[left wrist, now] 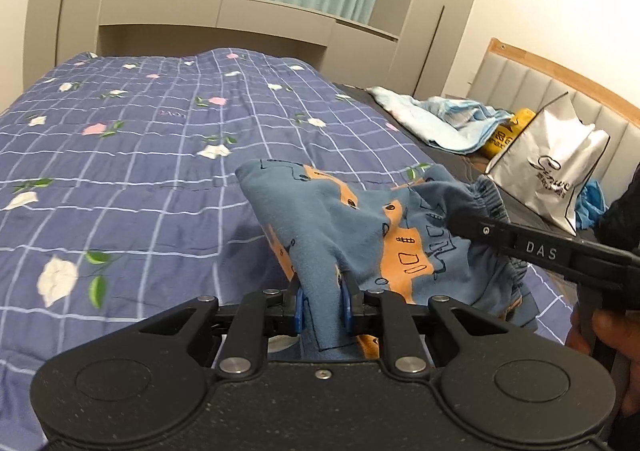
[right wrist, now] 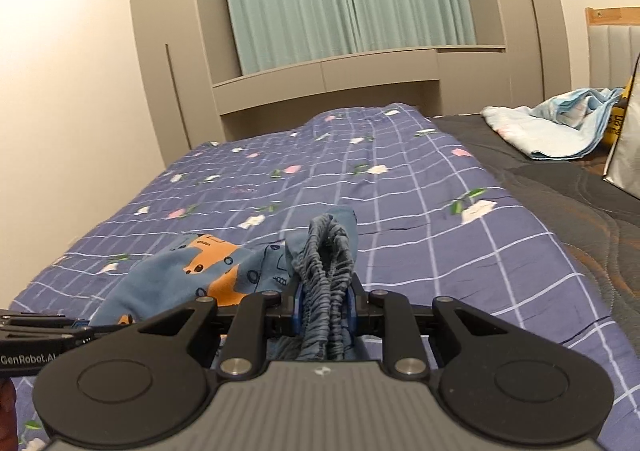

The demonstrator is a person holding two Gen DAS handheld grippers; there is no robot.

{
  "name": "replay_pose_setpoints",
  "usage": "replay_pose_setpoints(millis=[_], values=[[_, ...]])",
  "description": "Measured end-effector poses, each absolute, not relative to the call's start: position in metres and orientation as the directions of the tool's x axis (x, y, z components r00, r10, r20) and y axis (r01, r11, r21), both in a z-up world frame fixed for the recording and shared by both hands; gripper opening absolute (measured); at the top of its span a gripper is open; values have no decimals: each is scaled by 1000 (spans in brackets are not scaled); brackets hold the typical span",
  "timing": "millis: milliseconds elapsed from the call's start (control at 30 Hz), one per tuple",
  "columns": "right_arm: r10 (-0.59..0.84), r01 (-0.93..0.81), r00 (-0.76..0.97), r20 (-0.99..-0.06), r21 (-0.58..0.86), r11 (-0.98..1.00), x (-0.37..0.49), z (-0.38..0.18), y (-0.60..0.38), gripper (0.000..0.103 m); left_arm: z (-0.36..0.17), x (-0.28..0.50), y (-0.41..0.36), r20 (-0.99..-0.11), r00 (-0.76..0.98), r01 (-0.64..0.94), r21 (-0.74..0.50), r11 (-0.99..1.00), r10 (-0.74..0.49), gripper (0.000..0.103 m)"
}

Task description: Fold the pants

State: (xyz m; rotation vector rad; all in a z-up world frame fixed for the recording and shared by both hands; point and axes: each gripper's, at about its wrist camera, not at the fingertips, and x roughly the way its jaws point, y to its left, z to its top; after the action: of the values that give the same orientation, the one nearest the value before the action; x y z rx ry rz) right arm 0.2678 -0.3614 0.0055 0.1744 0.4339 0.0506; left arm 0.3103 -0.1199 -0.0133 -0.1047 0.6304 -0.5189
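Pants [left wrist: 360, 235], blue with orange print, hang bunched just above the bed [left wrist: 120, 171]. Left tool [left wrist: 324, 303] clenches a leg; right tool [right wrist: 325, 307] clenches the waistband. Both ends should probably stay taut and level before laying flat.

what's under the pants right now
The pants, pinched by the left gripper and the right gripper, hang over the floral bedspread. The patch directly beneath them is covered, so anything lying there cannot be seen.
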Motion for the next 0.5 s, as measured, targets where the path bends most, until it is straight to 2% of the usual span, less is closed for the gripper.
replay_pose_setpoints(millis=[500], values=[[63,36,876,-479,195,980,278,-23,-371,27,-35,321,-128,-583,648,420,-264,868,-491,22]])
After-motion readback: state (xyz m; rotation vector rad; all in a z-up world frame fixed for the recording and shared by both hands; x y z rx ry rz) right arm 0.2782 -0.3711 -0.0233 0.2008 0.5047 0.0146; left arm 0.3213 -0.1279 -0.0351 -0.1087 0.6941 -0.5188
